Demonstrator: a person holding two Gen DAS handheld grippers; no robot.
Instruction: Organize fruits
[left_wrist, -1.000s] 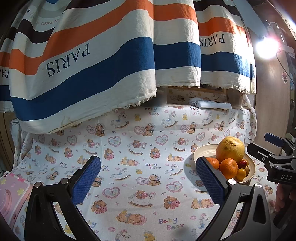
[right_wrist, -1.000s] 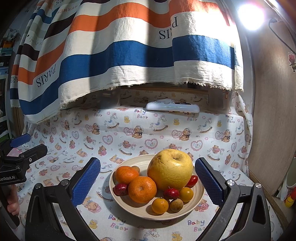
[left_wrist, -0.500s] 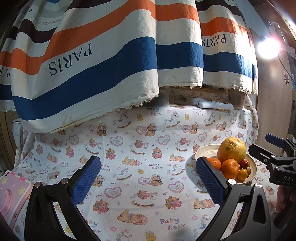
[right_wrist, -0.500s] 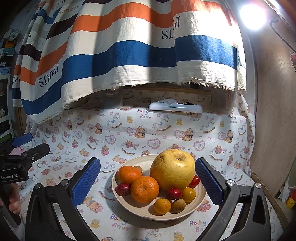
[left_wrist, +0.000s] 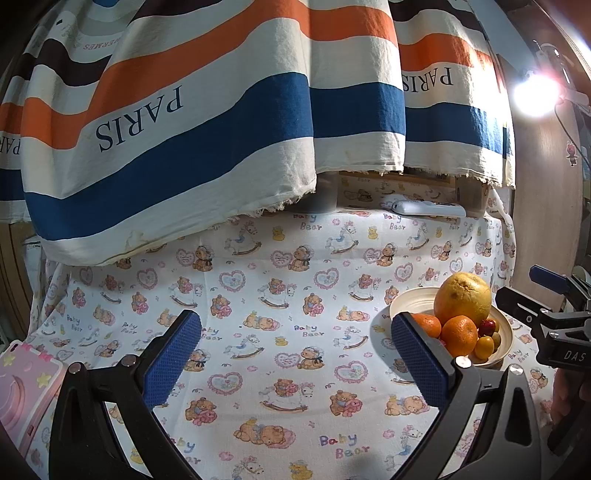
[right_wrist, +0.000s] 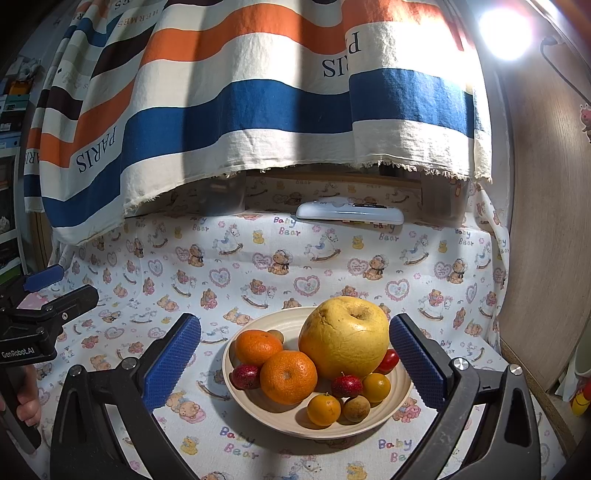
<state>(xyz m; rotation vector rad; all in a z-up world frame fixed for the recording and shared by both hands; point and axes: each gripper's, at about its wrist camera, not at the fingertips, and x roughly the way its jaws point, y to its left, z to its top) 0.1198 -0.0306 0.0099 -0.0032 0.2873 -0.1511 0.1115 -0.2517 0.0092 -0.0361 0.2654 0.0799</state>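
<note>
A cream bowl (right_wrist: 400, 391) sits on the bear-print cloth, holding a big yellow pomelo (right_wrist: 343, 338), two oranges (right_wrist: 288, 376), and several small red, yellow and brown fruits. My right gripper (right_wrist: 294, 360) is open and empty, hovering just in front of the bowl with its blue pads either side. My left gripper (left_wrist: 295, 360) is open and empty over bare cloth, left of the bowl (left_wrist: 406, 301), where the pomelo (left_wrist: 462, 299) also shows. Each gripper shows at the edge of the other's view.
A striped "PARIS" cloth (left_wrist: 207, 122) hangs over the back. A white remote-like device (right_wrist: 349, 214) lies at the far edge. A pink case (left_wrist: 22, 384) lies at the left. A wooden panel (right_wrist: 546, 229) and bright lamp (right_wrist: 506, 33) are on the right.
Both grippers have drawn back slightly; the bowl sits a little farther and lower-right in the left view. Jaws stay open.
</note>
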